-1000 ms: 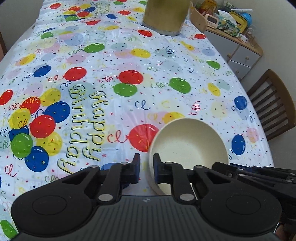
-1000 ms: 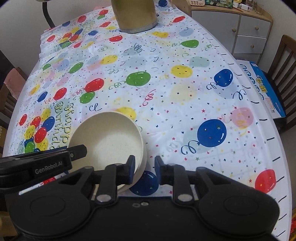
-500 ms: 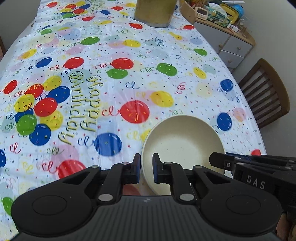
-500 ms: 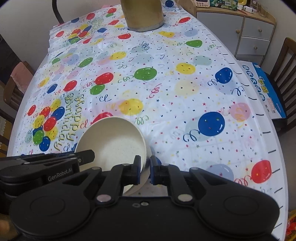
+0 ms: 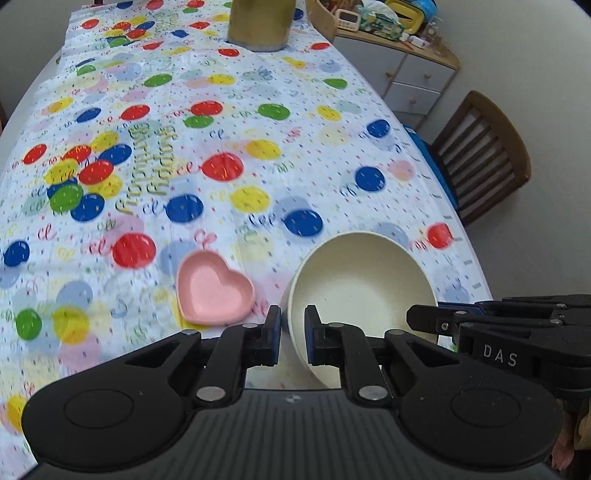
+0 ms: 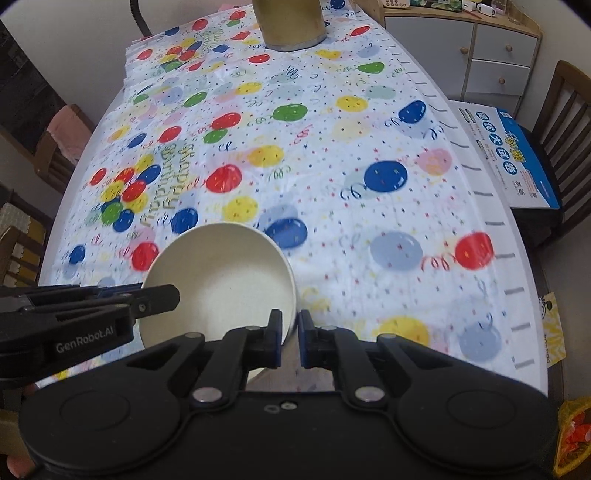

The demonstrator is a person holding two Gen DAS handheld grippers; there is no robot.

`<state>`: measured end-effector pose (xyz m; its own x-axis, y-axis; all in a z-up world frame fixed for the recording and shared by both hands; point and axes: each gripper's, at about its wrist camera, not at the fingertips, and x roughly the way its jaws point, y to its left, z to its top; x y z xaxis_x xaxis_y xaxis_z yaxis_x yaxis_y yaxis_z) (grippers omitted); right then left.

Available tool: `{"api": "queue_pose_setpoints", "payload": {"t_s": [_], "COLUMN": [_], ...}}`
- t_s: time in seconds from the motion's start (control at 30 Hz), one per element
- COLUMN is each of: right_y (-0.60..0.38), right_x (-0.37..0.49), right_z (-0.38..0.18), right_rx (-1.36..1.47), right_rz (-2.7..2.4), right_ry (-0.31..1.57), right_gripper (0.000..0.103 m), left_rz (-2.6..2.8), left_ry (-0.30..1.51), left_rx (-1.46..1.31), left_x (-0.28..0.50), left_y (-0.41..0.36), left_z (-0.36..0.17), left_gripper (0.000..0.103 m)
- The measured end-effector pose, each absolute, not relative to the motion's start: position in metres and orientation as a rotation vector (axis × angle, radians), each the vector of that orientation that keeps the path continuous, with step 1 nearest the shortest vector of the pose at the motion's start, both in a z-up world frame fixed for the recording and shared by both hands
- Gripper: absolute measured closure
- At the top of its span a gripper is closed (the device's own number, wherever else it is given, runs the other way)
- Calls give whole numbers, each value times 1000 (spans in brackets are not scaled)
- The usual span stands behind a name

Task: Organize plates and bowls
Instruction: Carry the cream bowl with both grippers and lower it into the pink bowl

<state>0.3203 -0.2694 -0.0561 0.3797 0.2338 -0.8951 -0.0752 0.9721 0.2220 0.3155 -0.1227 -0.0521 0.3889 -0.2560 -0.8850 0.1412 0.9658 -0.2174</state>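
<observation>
1. The left gripper has its fingers nearly together, pinching the near-left rim of the cream bowl; one pad sits outside the wall and one inside.
2. The right gripper is likewise narrowed onto the bowl's right rim, one finger on each side of the wall, so both grippers hold the same bowl from opposite sides.
3. The bowl is tilted, its opening turned toward the cameras, and it holds nothing.
4. Just left of the bowl in the left wrist view, a pink heart-shaped dish lies flat on the balloon tablecloth, also holding nothing; bowl and dish are near but apart.
5. The cloth beyond them is bare up to a gold cylindrical container at the far end.
6. The table's right edge runs close beside the bowl; past it stand a wooden chair and a cabinet.
</observation>
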Motion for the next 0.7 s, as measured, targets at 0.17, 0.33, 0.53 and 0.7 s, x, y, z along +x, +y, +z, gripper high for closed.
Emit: {"api": "queue_pose_setpoints", "payload": {"t_s": [0.17, 0.33, 0.53, 0.7], "right_y": [-283, -296, -316, -329], "right_x": [283, 250, 208, 181], "right_z": [-45, -42, -44, -49], "right_rx": [155, 167, 213, 227], "right_rz": [209, 207, 216, 218], "right_ry": [1163, 1170, 1189, 1216], "right_gripper": [96, 96, 96, 96], "left_rz": [-282, -308, -348, -368], "left_ry": [1175, 1204, 1242, 1262], "left_rx": [-106, -103, -98, -90], "left_x": [281, 249, 214, 194], "left_y": [-134, -145, -158, -166], "left_z": [-49, -48, -51, -56], "left_gripper": [90, 90, 90, 90]}}
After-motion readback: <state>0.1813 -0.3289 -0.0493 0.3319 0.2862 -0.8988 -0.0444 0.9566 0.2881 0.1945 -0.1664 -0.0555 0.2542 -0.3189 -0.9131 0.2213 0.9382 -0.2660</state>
